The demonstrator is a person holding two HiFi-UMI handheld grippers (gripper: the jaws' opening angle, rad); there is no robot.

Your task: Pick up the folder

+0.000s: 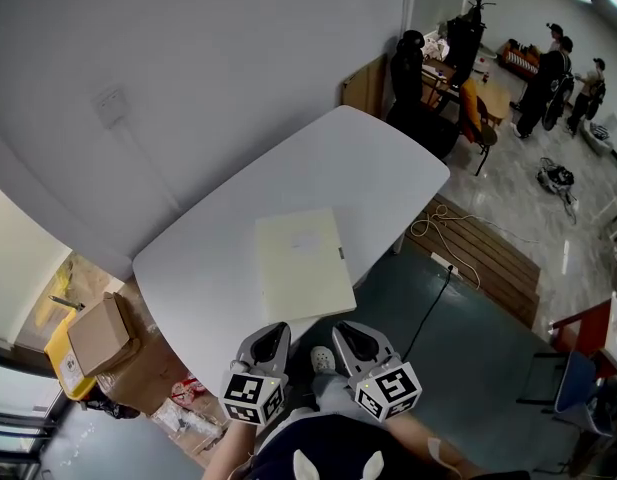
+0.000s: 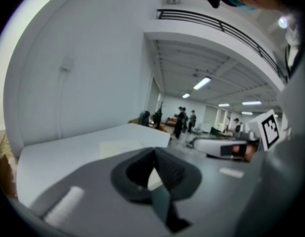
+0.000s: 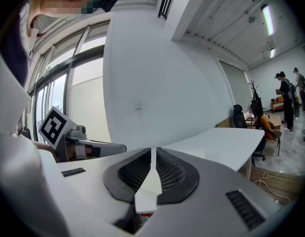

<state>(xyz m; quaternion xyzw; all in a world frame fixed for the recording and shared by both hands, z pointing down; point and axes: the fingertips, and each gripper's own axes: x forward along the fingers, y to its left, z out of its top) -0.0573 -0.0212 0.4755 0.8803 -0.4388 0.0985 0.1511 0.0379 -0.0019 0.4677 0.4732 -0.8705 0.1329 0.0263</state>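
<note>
White tabletop held the cream rectangular folder just beyond your left tool and right tool, equally near; both were pressed together, empty, and the folder's long axis ran away from you.

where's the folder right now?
Head view, centre: the folder lies on the white table near its front edge, just ahead of the left gripper and right gripper, touching neither.

Open tabletop around folder, wall seemingly adjoining
</note>
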